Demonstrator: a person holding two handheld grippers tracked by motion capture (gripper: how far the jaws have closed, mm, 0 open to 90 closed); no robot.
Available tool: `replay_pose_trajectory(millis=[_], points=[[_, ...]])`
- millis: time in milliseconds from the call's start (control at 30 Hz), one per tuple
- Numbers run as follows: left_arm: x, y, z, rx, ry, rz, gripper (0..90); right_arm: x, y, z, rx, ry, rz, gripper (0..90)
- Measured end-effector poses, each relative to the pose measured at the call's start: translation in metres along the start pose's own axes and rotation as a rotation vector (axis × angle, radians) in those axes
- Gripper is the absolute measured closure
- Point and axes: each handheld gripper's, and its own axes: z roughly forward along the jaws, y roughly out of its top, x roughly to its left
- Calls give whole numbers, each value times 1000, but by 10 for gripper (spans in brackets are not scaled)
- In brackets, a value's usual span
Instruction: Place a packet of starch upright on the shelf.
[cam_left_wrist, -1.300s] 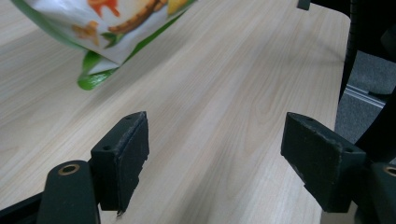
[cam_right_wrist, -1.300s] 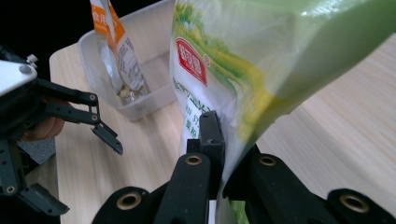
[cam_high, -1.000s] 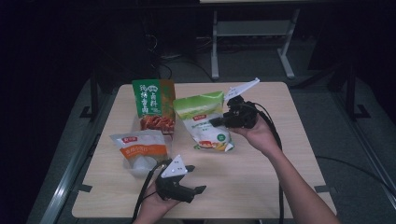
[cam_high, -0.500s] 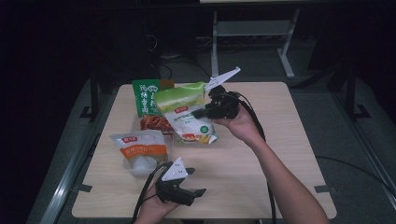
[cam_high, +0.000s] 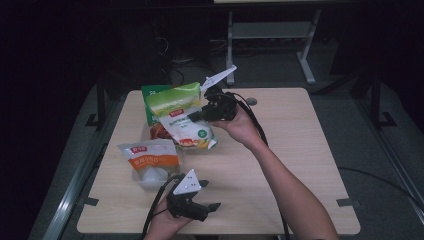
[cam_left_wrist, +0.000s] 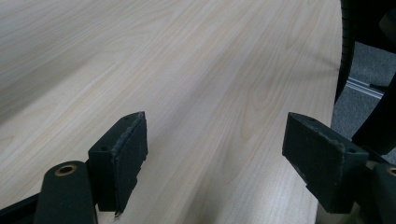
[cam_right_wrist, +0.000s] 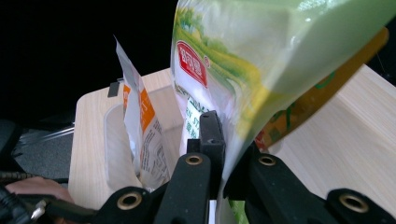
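Note:
My right gripper (cam_high: 196, 116) is shut on the edge of a light green and white snack bag (cam_high: 181, 116) and holds it in the air over the back left of the table. In the right gripper view the bag (cam_right_wrist: 233, 70) hangs between my pressed jaws (cam_right_wrist: 224, 140). Behind it stands a dark green bag (cam_high: 152, 92) with red contents. An orange and white bag (cam_high: 150, 159) lies on the table to the left. My left gripper (cam_high: 210, 195) rests near the front edge, open, with bare wood between its jaws (cam_left_wrist: 215, 158).
The wooden table (cam_high: 300, 150) has free room across its right half and front. A small round fitting (cam_high: 251, 101) sits near the back edge. The orange and white bag (cam_right_wrist: 140, 126) rises just left of the held bag. Dark floor and a metal frame (cam_high: 270, 35) lie beyond.
My right gripper has carried the light green bag leftward and slightly up, so it now covers most of the dark green bag. The left gripper has stayed put.

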Motion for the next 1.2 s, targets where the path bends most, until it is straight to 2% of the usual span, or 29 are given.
replay_pose_trajectory(millis=[467,900,1200], points=[[-1,0,0,9,2,19,215,3,19,32,-2,24,-7,888],[-2,0,1,16,-3,20,214,3,23,63,-13,56,19,888],[-3,-1,2,10,-9,17,214,2,22,84,-1,72,21,888]])
